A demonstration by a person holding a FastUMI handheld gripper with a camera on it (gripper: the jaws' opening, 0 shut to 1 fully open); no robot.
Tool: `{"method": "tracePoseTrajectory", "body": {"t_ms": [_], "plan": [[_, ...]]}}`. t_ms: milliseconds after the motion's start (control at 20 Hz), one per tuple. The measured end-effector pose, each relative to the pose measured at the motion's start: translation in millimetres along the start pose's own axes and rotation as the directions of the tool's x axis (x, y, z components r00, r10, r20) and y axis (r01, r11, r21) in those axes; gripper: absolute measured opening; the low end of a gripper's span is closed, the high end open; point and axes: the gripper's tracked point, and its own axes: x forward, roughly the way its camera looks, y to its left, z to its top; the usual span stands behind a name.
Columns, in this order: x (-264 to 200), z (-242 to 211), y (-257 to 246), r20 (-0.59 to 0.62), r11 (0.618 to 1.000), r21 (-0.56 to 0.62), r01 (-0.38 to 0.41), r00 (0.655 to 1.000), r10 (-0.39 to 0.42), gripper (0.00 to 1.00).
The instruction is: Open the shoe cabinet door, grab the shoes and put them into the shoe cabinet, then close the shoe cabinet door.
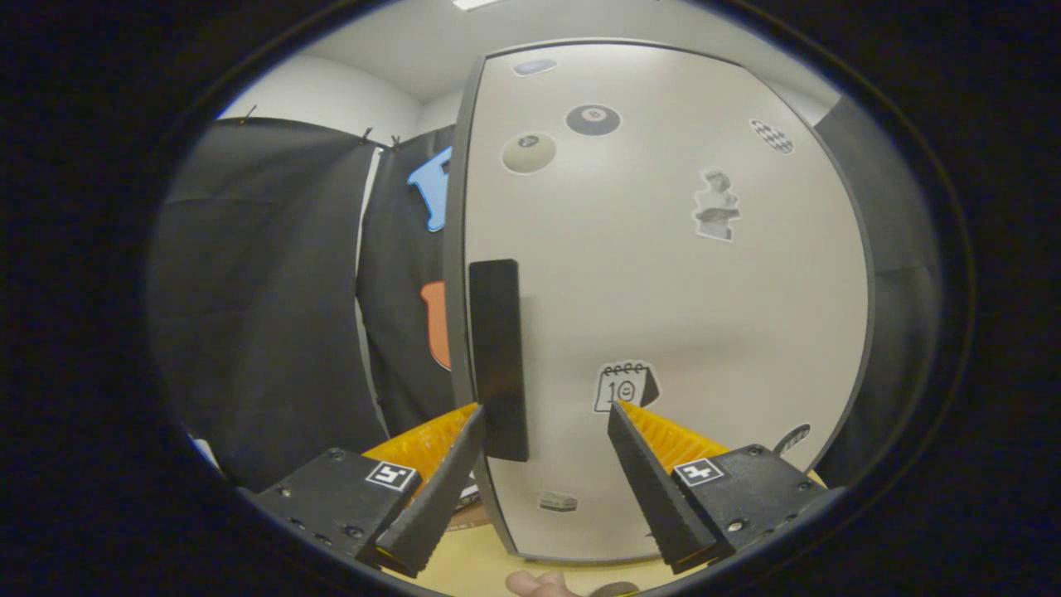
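- The gripper (547, 414) has its fingers spread wide apart, pressing on nothing; the left fingertip (474, 414) sits right at the lower end of the door handle, and whether it touches I cannot tell.
- The right fingertip (615, 410) lies over the face of the shoe cabinet door, just beside a calendar sticker (623, 385).
- The dark vertical handle (499, 358) stands between the fingers, closer to the left one, mounted along the door's left edge.
- The shoe cabinet door (663, 298) is pale with a dark rim and fills the space ahead of the fingers and beyond them.
- Stickers are scattered on the door: two billiard balls (593, 120) near its top edge, a checkered patch (772, 136) toward the top right corner, a bust figure (716, 206) below that.
- A small sticker (558, 502) sits near the door's bottom edge.
- Beneath the door's bottom edge lies a light wooden surface (464, 568), where a fingertip of a person's hand (540, 584) shows.
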Motion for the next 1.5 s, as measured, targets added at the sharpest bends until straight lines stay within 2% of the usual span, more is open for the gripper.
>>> {"method": "tracePoseTrajectory", "body": {"t_ms": [200,300,350,400,450,500,650,1050,1100,1150,1200,1250,1300,1350,1450,1500], "plan": [[25.2,-10.6,13.1,-0.039,0.998,-0.054,0.037,0.998,-0.039,0.99],[34.8,-2.4,13.5,-0.026,0.997,-0.014,0.073,0.997,-0.073,0.99],[28.0,-0.4,21.1,-0.019,0.999,0.007,0.051,0.999,-0.051,0.94],[31.2,0.7,14.0,-0.005,0.995,0.006,0.104,0.995,-0.104,0.86],[29.5,0.8,2.2,-0.011,0.987,-0.002,0.160,0.987,-0.160,0.69],[28.1,-0.9,3.3,-0.005,0.984,0.006,0.178,0.984,-0.178,0.61],[23.6,-5.3,3.6,-0.020,0.988,-0.029,0.153,0.988,-0.154,0.36],[-25.9,-29.7,8.7,-0.066,0.999,-0.044,0.025,0.997,-0.028,0.36],[-33.2,-45.4,2.2,-0.120,0.998,-0.054,0.029,0.992,-0.036,0.36],[-44.9,-54.8,3.4,-0.164,1.000,-0.026,0.008,0.986,-0.012,0.28],[-50.8,-60.4,7.9,-0.151,1.000,0.006,-0.018,0.988,0.019,0.20],[-53.4,-49.2,-0.4,-0.086,0.999,-0.031,0.007,0.996,-0.009,0.17],[-61.0,-41.9,-16.4,-0.047,0.995,-0.076,0.063,0.997,-0.067,0.18],[-64.5,-36.5,-18.4,-0.023,0.994,-0.082,0.072,0.997,-0.074,0.21],[-58.3,-36.5,-8.2,-0.029,0.997,-0.064,0.033,0.999,-0.035,0.19],[-54.4,-35.6,-13.3,-0.034,0.997,-0.065,0.044,0.998,-0.047,0.19]]}}
